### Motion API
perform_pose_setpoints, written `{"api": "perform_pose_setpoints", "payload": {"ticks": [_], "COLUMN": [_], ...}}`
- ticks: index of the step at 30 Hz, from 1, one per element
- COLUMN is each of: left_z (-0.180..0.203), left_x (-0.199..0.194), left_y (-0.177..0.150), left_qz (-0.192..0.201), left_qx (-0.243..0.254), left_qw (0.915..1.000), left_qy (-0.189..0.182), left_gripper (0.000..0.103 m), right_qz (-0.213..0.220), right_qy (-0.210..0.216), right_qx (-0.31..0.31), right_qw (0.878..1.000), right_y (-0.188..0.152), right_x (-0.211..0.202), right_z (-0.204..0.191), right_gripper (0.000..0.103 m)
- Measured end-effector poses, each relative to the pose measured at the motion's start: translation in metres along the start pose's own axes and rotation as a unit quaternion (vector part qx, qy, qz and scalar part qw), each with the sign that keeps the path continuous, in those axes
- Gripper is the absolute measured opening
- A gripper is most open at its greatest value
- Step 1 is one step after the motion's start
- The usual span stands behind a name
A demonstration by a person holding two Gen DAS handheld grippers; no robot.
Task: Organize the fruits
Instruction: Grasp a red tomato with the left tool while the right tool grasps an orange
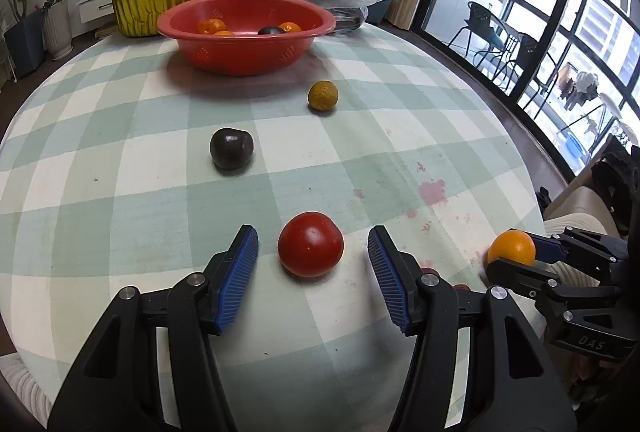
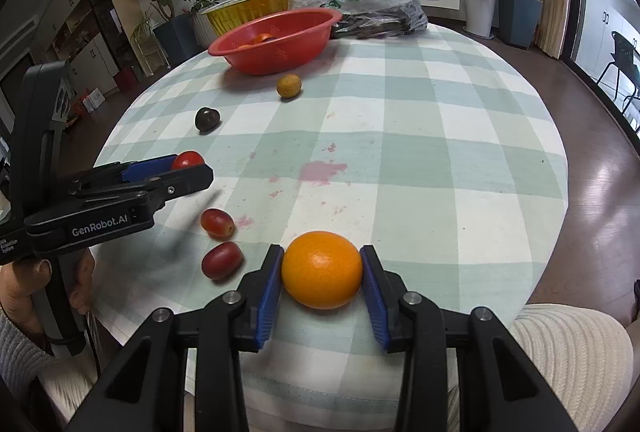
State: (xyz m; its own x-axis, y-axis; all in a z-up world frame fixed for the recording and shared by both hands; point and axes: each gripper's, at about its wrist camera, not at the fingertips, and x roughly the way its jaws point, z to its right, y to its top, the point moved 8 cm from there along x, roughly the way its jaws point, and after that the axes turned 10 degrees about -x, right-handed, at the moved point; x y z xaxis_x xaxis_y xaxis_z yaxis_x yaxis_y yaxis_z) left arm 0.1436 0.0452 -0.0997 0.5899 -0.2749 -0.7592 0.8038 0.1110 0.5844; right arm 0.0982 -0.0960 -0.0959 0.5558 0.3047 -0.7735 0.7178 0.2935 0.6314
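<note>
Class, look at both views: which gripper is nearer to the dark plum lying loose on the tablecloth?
Left. The left gripper straddles the red tomato, just short of the dark plum. The right gripper closes on the orange, farther away near the table edge.

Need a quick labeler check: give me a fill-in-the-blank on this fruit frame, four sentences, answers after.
1. The right hand-held gripper has its pads against the ____, which sits on the checked tablecloth.
2. The left hand-held gripper stands open around the red ____.
3. The fruit already sorted lies in the ____ bowl.
4. Beside the right hand-held gripper lie ____ red grapes.

Missing words: orange; tomato; red; two
</note>
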Motion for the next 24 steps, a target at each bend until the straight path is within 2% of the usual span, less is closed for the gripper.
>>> {"api": "perform_pose_setpoints", "payload": {"ticks": [3,11,24], "left_z": [0.003,0.000,-0.007], "left_x": [0.001,0.002,-0.004], "left_y": [-0.002,-0.002,-0.001], "left_qz": [-0.002,-0.001,-0.003], "left_qx": [0.008,0.009,-0.018], "left_qw": [1.0000,0.9999,0.9998], "left_qy": [0.000,0.007,-0.011], "left_gripper": [0.050,0.032,0.029], "right_qz": [0.000,0.000,0.013], "right_qy": [0.001,0.002,0.035], "right_qx": [0.001,0.002,0.039], "right_qw": [1.000,1.000,0.999], "right_y": [0.000,0.000,0.002], "right_x": [0.000,0.000,-0.003], "right_z": [0.000,0.000,0.006], "right_gripper": [0.041,0.041,0.041]}}
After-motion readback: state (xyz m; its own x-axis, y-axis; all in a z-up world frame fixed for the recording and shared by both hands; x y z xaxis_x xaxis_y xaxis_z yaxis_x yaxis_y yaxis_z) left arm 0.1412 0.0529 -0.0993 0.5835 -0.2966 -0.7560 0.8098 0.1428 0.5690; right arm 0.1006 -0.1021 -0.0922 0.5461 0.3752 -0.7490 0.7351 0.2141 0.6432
